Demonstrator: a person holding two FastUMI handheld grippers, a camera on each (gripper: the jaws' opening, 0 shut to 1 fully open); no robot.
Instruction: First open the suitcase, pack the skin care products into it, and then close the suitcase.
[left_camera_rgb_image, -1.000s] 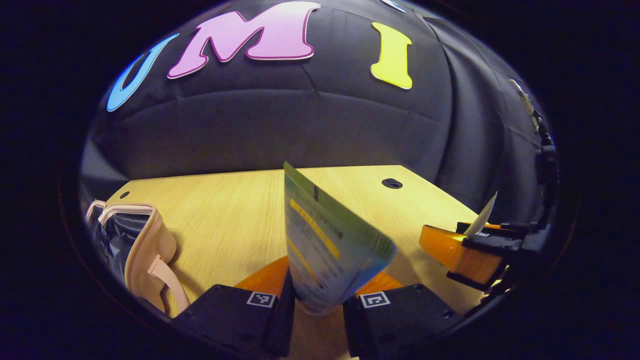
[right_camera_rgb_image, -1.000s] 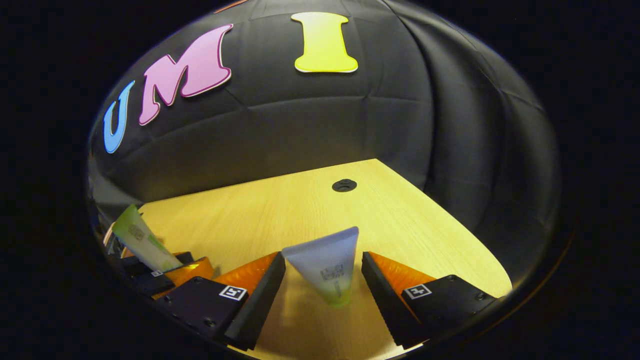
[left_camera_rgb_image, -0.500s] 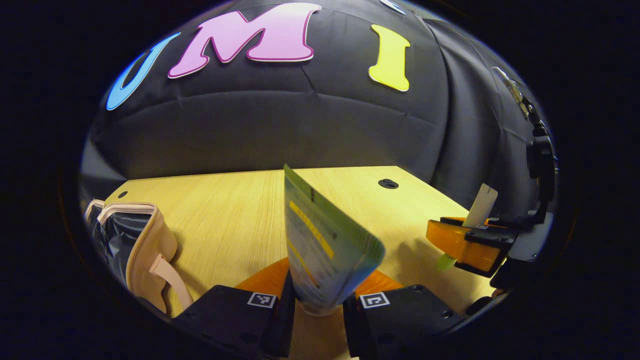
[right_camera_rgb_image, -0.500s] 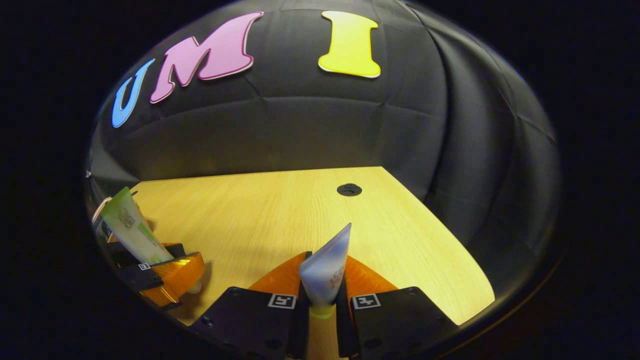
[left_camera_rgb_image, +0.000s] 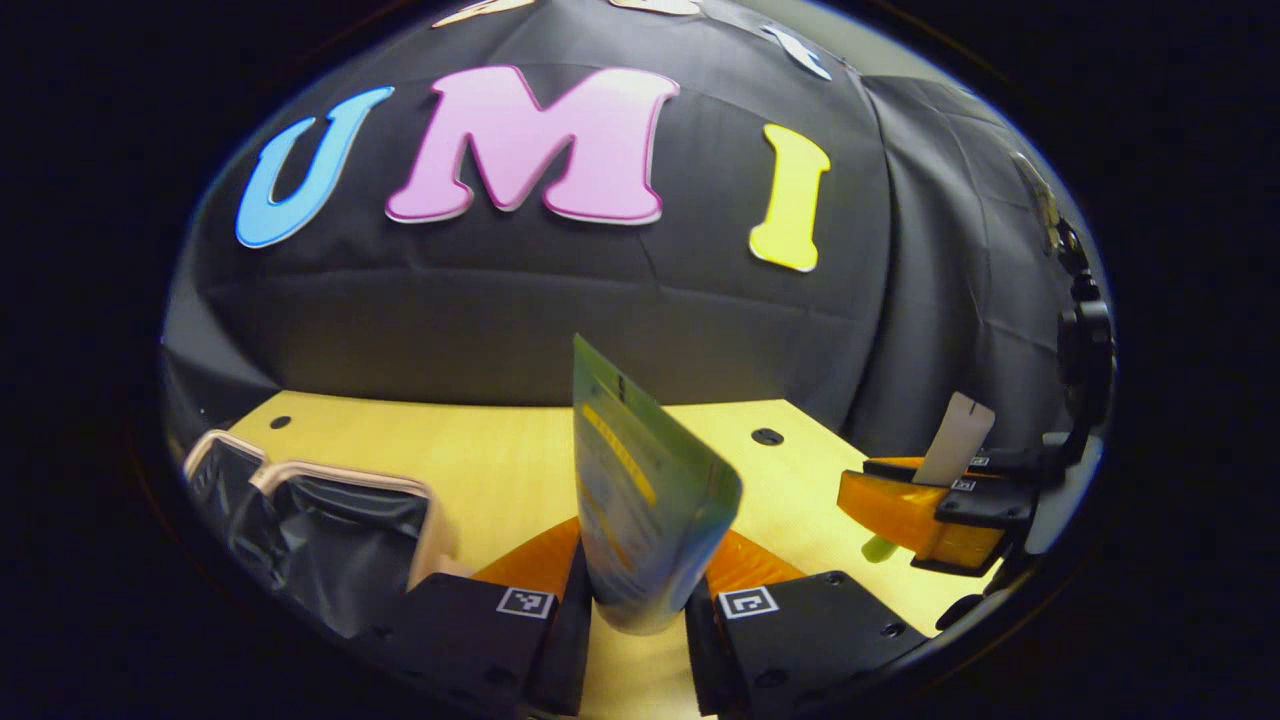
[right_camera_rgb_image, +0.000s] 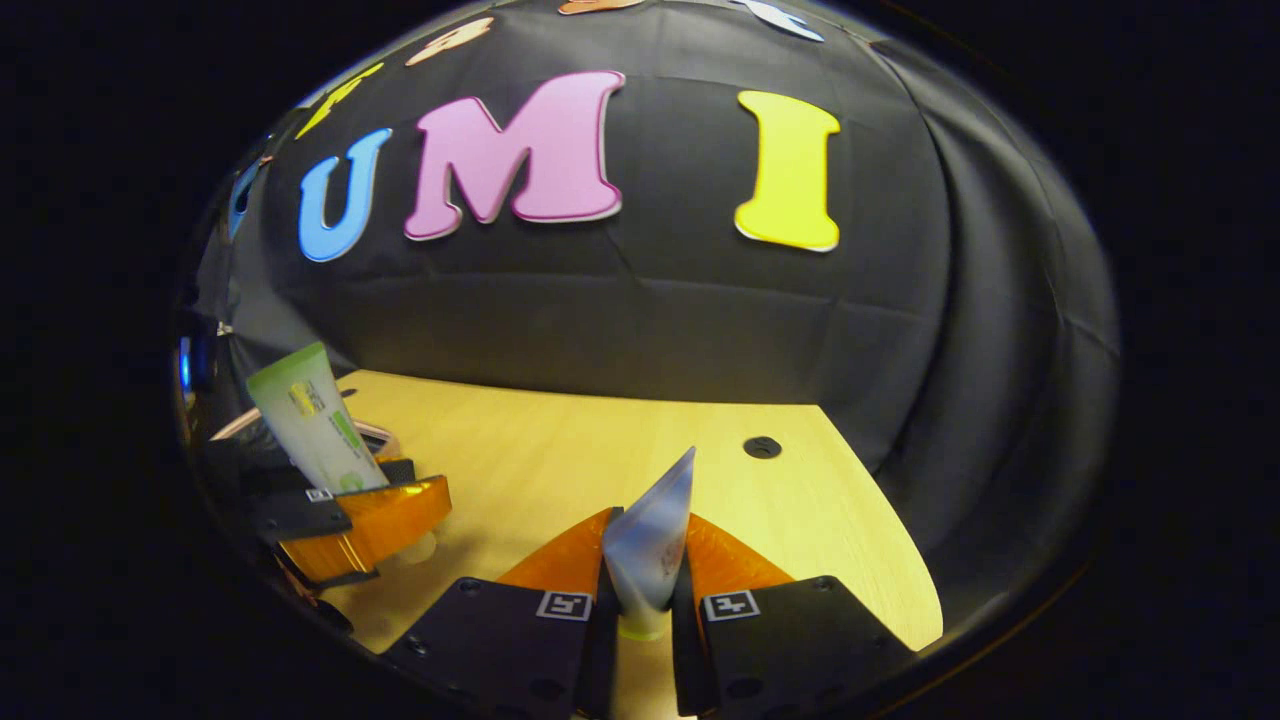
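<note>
here the left gripper (left_camera_rgb_image: 637, 610) has its jaws clamped on a green tube (left_camera_rgb_image: 640, 510), crimped end up, above the wooden table (left_camera_rgb_image: 500, 470). the open suitcase (left_camera_rgb_image: 330, 530), pale-rimmed with a dark lining, lies just to its left on the table. in the right gripper view, the right gripper (right_camera_rgb_image: 640, 605) pinches a pale frosted tube (right_camera_rgb_image: 652, 545) between both fingers, cap end down. the two grippers sit well apart over the table.
</note>
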